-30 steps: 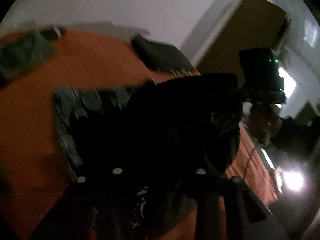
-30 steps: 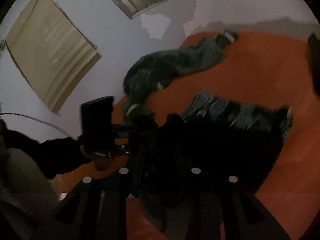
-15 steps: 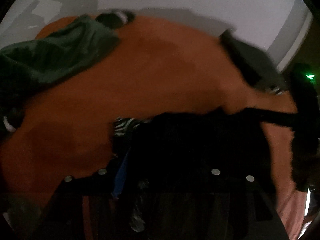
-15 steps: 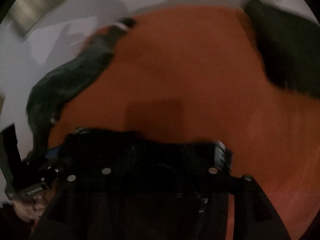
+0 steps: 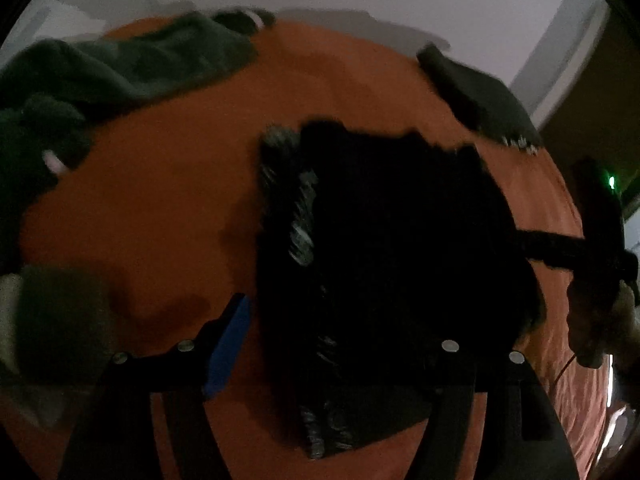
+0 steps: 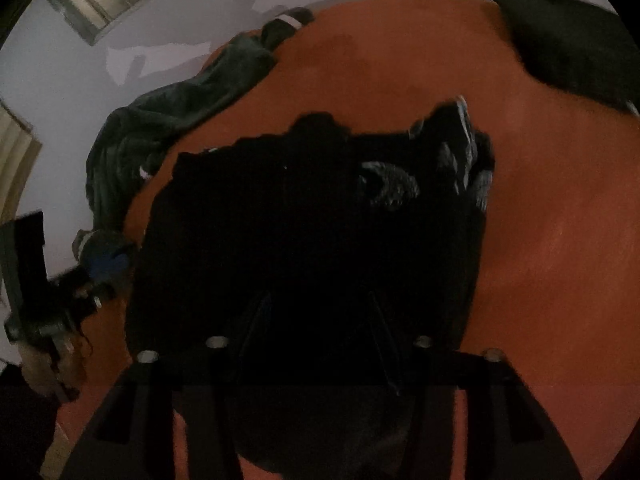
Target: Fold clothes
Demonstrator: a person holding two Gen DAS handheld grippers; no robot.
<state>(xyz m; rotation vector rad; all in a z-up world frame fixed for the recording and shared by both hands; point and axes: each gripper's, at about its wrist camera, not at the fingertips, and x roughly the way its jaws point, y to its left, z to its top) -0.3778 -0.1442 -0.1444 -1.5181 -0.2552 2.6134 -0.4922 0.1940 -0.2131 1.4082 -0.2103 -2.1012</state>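
Note:
A black garment with grey patterned patches (image 5: 392, 240) lies folded on the orange bed (image 5: 160, 200); it also shows in the right wrist view (image 6: 304, 240). My left gripper (image 5: 332, 320) is open, its blue-padded left finger (image 5: 226, 344) clear of the cloth and the right finger hidden behind it. My right gripper (image 6: 320, 344) sits low over the garment's near edge; its fingers are lost against the black cloth, so its state is unclear. The right gripper also shows at the right in the left wrist view (image 5: 560, 252).
A dark green garment (image 5: 100, 80) lies heaped at the bed's far left (image 6: 168, 120). A folded dark garment (image 5: 480, 100) sits at the far right corner (image 6: 568, 52). A white wall runs behind the bed.
The garment has come down from the air onto the bed, folded over. My left gripper has opened and its blue pad now shows. Both views have swung down toward the bed.

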